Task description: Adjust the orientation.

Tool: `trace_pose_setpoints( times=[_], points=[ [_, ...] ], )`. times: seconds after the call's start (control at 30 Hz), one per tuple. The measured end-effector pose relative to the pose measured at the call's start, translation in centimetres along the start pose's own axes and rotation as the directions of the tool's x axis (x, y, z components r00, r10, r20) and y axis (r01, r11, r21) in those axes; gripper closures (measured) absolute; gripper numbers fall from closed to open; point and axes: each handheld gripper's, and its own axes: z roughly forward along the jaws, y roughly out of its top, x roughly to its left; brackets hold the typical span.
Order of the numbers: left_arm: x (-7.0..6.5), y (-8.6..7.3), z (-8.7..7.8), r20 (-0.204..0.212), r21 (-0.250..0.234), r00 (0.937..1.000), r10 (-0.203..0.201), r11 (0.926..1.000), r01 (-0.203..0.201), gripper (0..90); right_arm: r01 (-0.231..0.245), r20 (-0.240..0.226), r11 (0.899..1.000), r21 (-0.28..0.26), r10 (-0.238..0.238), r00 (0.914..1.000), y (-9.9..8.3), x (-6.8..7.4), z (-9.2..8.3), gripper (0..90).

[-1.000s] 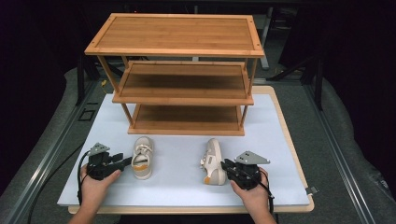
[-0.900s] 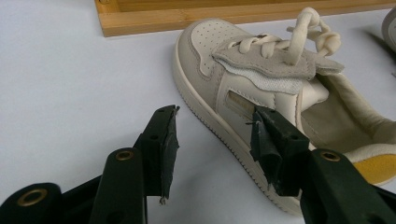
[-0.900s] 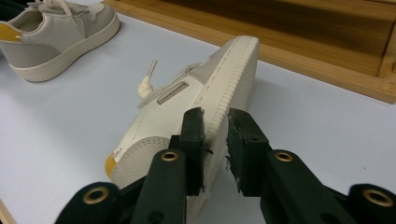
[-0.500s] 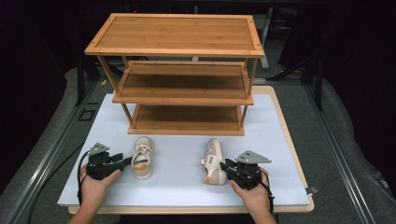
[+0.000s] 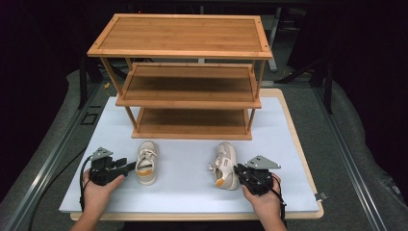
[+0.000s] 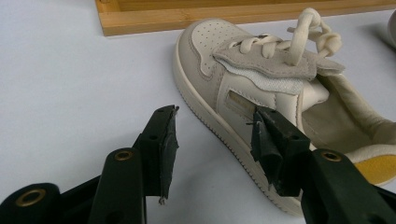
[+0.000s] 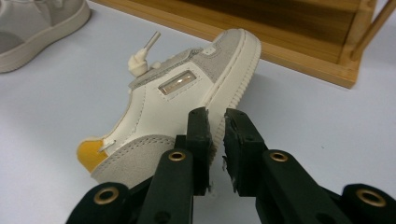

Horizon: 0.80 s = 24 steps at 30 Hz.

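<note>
High view: two shoes (image 5: 146, 161) (image 5: 225, 165), left tool (image 5: 131, 166) open, right tool (image 5: 236, 169) nearly closed on nothing

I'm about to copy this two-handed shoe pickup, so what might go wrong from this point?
The left gripper stands open with one jaw over the left cream sneaker and one on bare table; closing may pinch only the side wall, tipping it.

The right gripper has just been closing, its jaws nearly together at the sole edge of the right cream sneaker lying on its side; so thin a hold may slip.

The three-shelf bamboo rack stands close behind.
</note>
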Motion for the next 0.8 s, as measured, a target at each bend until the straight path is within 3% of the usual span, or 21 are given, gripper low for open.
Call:
trace_pose_setpoints(
  times=[0.27, 0.3, 0.4, 0.47, 0.63, 0.73, 0.8],
  points=[
    [-0.1, 0.0, -0.1, 0.003, -0.01, 1.0, 0.002, 0.9999, -0.002, 50.4, -0.061, 0.054, 0.997, 0.04, 0.058, 0.9968, -0.7, -1.7, 0.4, 82.6],
    [-0.1, 0.1, -0.2, 0.005, -0.017, 1.0, 0.002, 0.9999, -0.002, 50.5, -0.071, 0.019, 0.997, 0.034, 0.07, 0.9973, -0.8, -2.0, 0.5, 82.8],
    [-0.2, 0.1, -0.3, 0.007, -0.03, 1.0, 0.003, 0.9996, -0.003, 50.5, -0.102, 0.055, 0.992, 0.071, 0.098, 0.9936, -1.3, -2.6, 0.9, 82.9],
    [-0.2, 0.2, -0.4, 0.009, -0.034, 1.0, 0.001, 0.9994, -0.001, 50.5, -0.119, 0.035, 0.99, 0.073, 0.117, 0.9925, -1.5, -3.0, 1.2, 82.6],
    [-0.4, 0.3, -1.0, 0.031, -0.075, 0.9991, -0.029, 0.9967, 0.031, 50.2, -0.13, 0.039, 0.985, 0.114, 0.126, 0.9913, -1.8, -3.5, 1.6, 77.7],
    [-0.6, 0.3, -1.2, 0.053, -0.092, 0.9979, -0.039, 0.9948, 0.044, 49.1, -0.145, 0.067, 0.986, 0.087, 0.14, 0.9879, -1.6, -3.6, 1.1, 70.8],
    [-0.8, 0.4, -1.2, 0.065, -0.097, 0.9971, -0.041, 0.9942, 0.047, 48.3, -0.181, 0.086, 0.983, 0.021, 0.179, 0.9801, -1.2, -3.5, 0.0, 64.0]
  ],
)
